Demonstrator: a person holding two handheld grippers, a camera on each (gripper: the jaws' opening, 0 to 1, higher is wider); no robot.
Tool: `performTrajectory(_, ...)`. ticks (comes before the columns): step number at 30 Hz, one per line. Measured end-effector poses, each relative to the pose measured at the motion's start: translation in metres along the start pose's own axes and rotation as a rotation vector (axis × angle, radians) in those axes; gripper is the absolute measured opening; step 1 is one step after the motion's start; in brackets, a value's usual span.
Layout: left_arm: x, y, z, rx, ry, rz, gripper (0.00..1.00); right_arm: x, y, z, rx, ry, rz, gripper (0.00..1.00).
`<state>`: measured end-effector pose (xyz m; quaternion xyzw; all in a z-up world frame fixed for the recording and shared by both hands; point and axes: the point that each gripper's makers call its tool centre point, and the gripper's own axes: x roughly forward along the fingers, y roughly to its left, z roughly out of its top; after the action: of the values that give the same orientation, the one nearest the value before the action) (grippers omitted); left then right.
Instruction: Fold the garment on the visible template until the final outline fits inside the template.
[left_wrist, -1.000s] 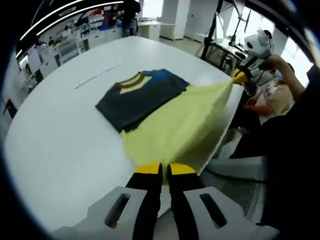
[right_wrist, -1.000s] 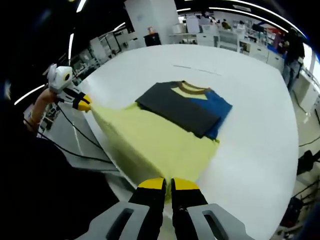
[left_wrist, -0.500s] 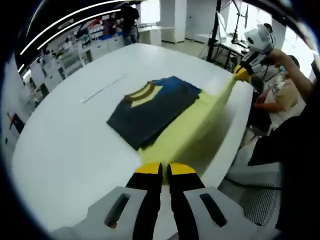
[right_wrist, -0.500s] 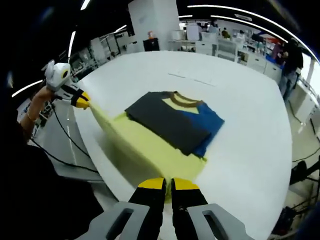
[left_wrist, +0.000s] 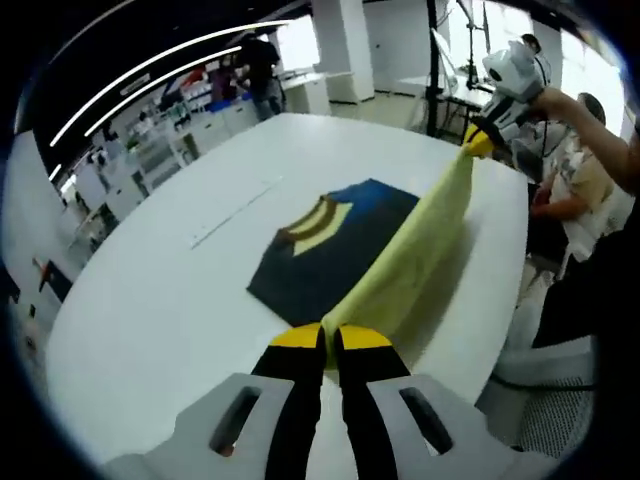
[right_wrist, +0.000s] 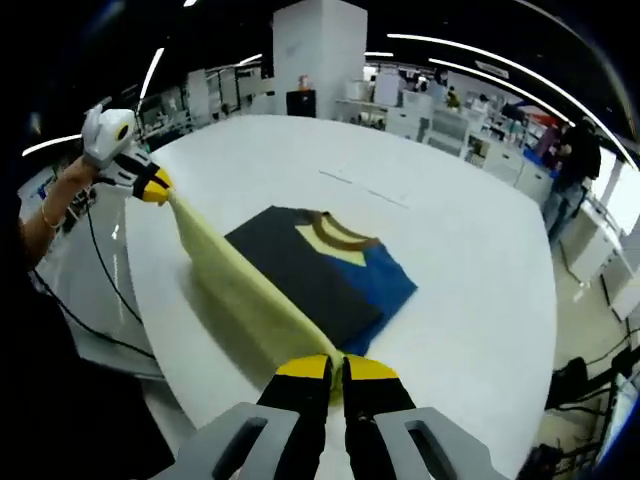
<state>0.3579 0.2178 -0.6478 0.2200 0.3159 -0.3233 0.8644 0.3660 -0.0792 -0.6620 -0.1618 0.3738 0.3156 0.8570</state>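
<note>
L claw (left_wrist: 329, 340) is pinched tight on one corner of the garment's yellow lower part (left_wrist: 415, 260); R claw (right_wrist: 336, 371) is clamped likewise on the opposite corner. In the L gripper view the R claw sits far off at upper right, and the cloth between them is stretched taut, raised off the tabletop (left_wrist: 150, 320) as an upright sheet.

The rest of the garment (right_wrist: 315, 270), a dark grey panel w/ blue side and yellow-brown collar, lies flat on the white tabletop near its middle, sleeves apparently tucked in. A thin pale strip (left_wrist: 232, 212) lies beyond the collar; can't tell whether it's a template mark. No clear template outline visible.

Risks, as I judge them:
- Tension is high, so pulling further prob drags the flat part toward the tabletop edge and undoes the tucked sides.
- If one claw leads, the fold lands skewed and the hem overshoots the collar or hangs out one side.
- A thin grip on the hem means a slip on either side drops the sheet in a heap.
- Releasing from too high lets air billow under, causing wrinkles and a bigger outline.
</note>
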Motion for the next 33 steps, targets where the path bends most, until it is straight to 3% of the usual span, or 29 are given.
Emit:
performTrajectory(9,0.011,0.027,0.021,-0.043,-0.044,0.070,0.02,0.012,-0.024,0.025,0.007,-0.054,-0.050,0.00)
performTrajectory(20,0.026,0.058,0.052,-0.010,-0.118,0.143,0.02,0.028,-0.056,0.053,-0.045,-0.099,-0.140,0.00)
performTrajectory(23,0.032,0.065,0.053,-0.005,-0.118,0.153,0.02,0.035,-0.064,0.059,0.018,-0.123,-0.128,0.00)
performTrajectory(27,0.042,0.073,0.058,-0.023,-0.135,0.161,0.02,0.045,-0.072,0.064,0.002,-0.131,-0.155,0.00)
performTrajectory(33,0.066,0.085,0.053,-0.021,-0.102,0.172,0.02,0.064,-0.080,0.061,-0.025,-0.097,-0.187,0.00)
